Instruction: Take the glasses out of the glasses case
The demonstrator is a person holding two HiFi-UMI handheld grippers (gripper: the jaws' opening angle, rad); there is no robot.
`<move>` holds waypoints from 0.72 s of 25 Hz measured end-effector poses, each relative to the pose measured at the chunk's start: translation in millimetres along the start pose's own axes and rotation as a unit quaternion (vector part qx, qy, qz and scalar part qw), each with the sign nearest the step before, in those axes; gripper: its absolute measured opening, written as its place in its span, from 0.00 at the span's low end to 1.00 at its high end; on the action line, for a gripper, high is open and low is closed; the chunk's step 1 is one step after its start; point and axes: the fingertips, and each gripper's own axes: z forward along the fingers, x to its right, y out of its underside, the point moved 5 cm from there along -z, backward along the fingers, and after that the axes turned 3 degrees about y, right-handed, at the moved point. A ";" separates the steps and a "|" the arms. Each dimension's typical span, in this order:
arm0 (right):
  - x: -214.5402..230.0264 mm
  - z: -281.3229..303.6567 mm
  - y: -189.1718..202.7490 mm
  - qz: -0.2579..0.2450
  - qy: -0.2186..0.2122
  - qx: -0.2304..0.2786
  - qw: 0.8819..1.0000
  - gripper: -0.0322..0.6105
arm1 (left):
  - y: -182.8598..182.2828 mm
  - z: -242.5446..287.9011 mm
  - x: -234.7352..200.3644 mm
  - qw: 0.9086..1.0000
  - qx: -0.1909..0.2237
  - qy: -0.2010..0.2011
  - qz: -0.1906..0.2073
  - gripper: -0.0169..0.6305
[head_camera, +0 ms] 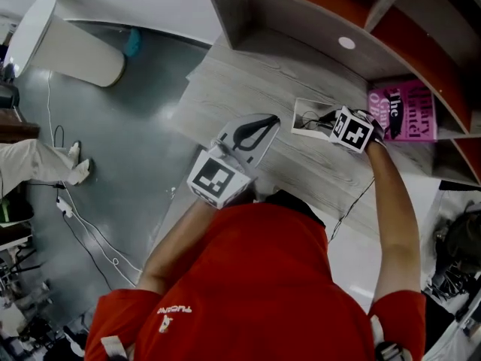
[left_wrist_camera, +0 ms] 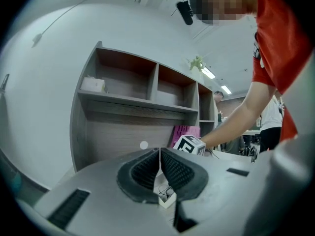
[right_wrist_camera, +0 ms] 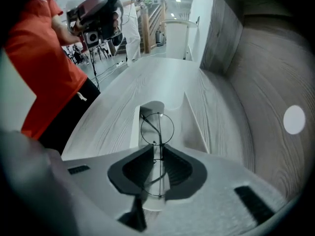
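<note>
Wire glasses (right_wrist_camera: 157,128), pinched by the right tool (right_wrist_camera: 156,150) at the white case (right_wrist_camera: 136,128), probably need a gentle straight lift; left tool (left_wrist_camera: 160,155) closed, empty.

glasses (right_wrist_camera: 157,128): 1 | glasses case (right_wrist_camera: 193,124): 1 | book (head_camera: 412,111): 1 | tools (head_camera: 257,128) (head_camera: 328,122): 2

Thin wire glasses (right_wrist_camera: 157,128), matt woodgrain table (right_wrist_camera: 147,77) (pale grey)

The grey left gripper (left_wrist_camera: 160,167) was held level, jaws together; the grey right gripper (right_wrist_camera: 158,163), arm outstretched, tilted steeply down, jaws pinching thin round wire-rimmed glasses (right_wrist_camera: 157,128).
</note>
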 end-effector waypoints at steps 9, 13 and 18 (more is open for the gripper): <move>2.1 -7.4 1.4 0.011 0.031 0.008 0.999 0.09 | 5.2 1.2 -3.4 1.000 -0.004 0.016 -0.001 0.05; -0.2 -11.8 1.6 0.022 0.054 0.021 0.998 0.08 | 6.6 0.1 -2.9 0.999 -0.016 0.028 -0.007 0.05; -6.6 -27.1 -0.4 0.019 0.098 0.037 0.994 0.08 | 12.5 3.9 -2.8 0.999 -0.006 0.037 0.000 0.05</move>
